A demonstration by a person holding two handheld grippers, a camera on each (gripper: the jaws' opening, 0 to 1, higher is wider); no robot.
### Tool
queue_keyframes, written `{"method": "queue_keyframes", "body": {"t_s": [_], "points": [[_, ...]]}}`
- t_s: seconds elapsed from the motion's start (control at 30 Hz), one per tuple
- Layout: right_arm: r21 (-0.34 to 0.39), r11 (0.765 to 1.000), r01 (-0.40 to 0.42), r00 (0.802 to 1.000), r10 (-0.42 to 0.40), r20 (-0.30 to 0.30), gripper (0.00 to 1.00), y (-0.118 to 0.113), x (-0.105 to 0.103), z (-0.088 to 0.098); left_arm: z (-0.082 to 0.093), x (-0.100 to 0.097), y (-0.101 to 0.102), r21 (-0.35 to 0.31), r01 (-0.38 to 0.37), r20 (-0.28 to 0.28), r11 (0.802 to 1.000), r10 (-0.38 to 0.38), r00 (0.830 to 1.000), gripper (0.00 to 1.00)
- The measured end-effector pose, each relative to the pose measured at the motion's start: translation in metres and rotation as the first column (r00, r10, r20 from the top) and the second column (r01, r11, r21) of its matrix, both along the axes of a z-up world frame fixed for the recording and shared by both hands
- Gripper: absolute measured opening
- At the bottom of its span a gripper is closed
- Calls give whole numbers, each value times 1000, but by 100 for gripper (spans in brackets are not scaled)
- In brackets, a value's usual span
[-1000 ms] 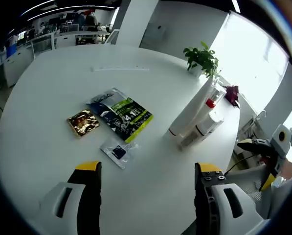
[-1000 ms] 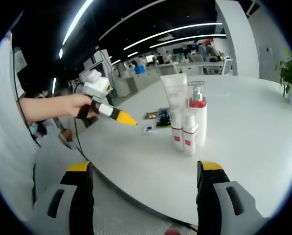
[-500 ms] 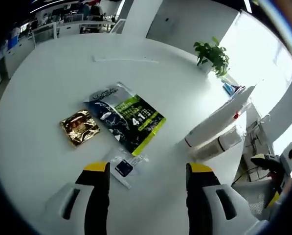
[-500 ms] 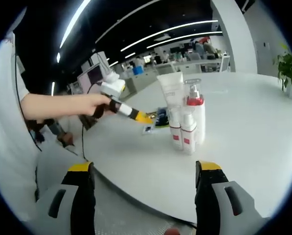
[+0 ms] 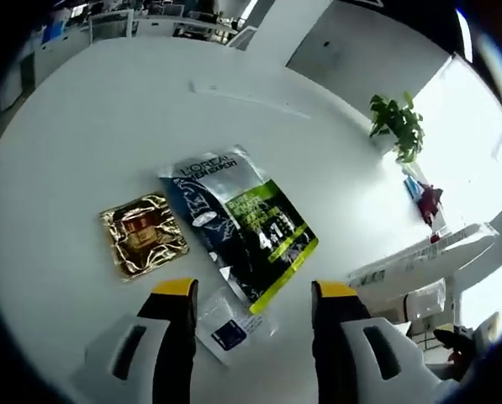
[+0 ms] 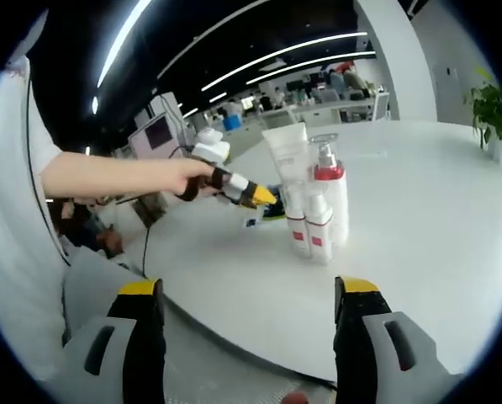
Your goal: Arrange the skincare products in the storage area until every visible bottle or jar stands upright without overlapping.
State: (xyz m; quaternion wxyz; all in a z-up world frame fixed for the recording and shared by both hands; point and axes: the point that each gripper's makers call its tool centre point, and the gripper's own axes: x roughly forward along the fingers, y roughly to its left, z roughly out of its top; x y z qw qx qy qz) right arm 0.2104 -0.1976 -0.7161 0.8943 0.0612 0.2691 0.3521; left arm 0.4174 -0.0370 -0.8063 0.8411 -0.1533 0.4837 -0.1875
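Note:
A group of upright skincare products stands on the round white table: a white tube, a pump bottle with a red collar and two small white bottles with red labels. The same group appears at the right edge of the left gripper view. My left gripper is open above a small clear sachet, with a dark and green packet and a gold sachet just beyond. In the right gripper view a hand holds the left gripper left of the bottles. My right gripper is open at the table's near edge.
A potted plant stands at the table's far side, also the plant at the right. A pale strip lies far across the table. A person's arm reaches in from the left. Office desks lie beyond.
My left gripper has moved forward and lower over the sachets, toward the bottles as the right gripper view shows. The right gripper has hardly moved. Both stay open.

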Motion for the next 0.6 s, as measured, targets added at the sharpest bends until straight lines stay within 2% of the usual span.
{"method": "queue_keyframes", "body": {"t_s": [0.2,0.4,0.47,0.5,0.53,0.6], "points": [[6,1000,6,1000,-6,-6,82,-1,1,-1,-4,8,-1,29,-4,16,1000,4,1000,43],[11,1000,11,1000,-11,-10,82,-1,1,0,-8,12,-4,88,-10,37,996,7,999,40],[12,1000,12,1000,-12,-12,81,-1,1,0,-12,16,4,160,-2,56,987,-7,998,40],[13,1000,12,1000,-12,-12,81,0,1,0,-12,15,2,164,6,56,986,-15,998,38],[15,1000,13,1000,-13,-12,81,0,1,0,-14,22,12,201,20,73,979,-35,997,36],[15,1000,14,1000,-13,-14,81,-1,1,-1,-15,23,12,249,54,92,967,-79,993,33]]}}
